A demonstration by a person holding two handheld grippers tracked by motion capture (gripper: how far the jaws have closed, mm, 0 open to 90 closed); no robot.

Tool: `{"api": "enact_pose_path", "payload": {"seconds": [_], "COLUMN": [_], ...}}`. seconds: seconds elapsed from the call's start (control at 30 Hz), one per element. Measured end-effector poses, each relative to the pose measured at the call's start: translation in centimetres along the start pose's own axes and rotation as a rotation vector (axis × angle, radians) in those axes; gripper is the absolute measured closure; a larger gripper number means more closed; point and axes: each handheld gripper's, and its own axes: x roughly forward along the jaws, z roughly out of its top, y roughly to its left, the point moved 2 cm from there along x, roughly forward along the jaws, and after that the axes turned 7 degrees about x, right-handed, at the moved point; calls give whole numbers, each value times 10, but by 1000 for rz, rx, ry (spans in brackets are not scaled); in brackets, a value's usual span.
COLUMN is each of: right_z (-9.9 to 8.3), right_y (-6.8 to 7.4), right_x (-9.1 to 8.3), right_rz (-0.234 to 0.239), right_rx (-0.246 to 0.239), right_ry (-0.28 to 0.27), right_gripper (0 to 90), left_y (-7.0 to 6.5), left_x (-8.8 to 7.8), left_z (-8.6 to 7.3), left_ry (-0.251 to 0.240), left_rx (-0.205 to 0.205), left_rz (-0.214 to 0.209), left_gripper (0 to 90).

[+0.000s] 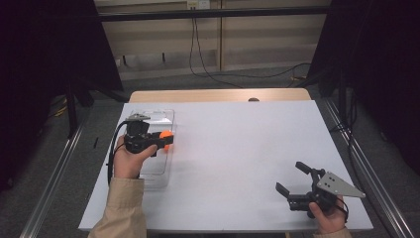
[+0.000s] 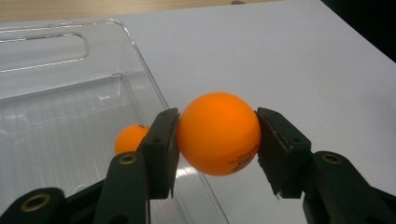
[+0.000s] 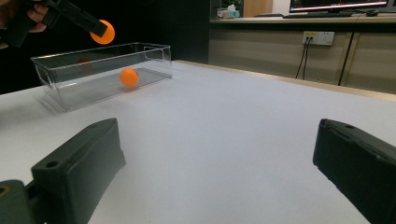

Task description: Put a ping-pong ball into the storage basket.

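A white table top (image 1: 237,148) is laid over a wooden table, whose far edge (image 1: 218,94) is left uncovered. Beyond it a grey floor (image 1: 198,79) is crossed by black cables (image 1: 208,69). The far wall is lined with light wooden panels (image 1: 257,44), and a socket (image 3: 318,37) is mounted there. Black curtains (image 1: 44,59) are hung at both sides. Metal rails (image 1: 54,173) are run along the floor.
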Motion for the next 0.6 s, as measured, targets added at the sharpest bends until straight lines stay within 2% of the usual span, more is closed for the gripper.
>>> {"api": "enact_pose_path", "payload": {"seconds": [0.2, 0.37, 0.6], "right_z": [0, 0, 0], "right_y": [0, 0, 0], "right_x": [0, 0, 0], "right_rz": [0, 0, 1], "right_rx": [0, 0, 0], "right_ry": [0, 0, 0], "right_gripper": [8, 8, 8], "left_y": [2, 4, 6], "left_x": [-1, -2, -2], "left_z": [-1, -1, -3], "left_ry": [-5, 1, -9], "left_rx": [-7, 5, -7], "left_rz": [8, 13, 19], "left_gripper": [509, 510, 509]}}
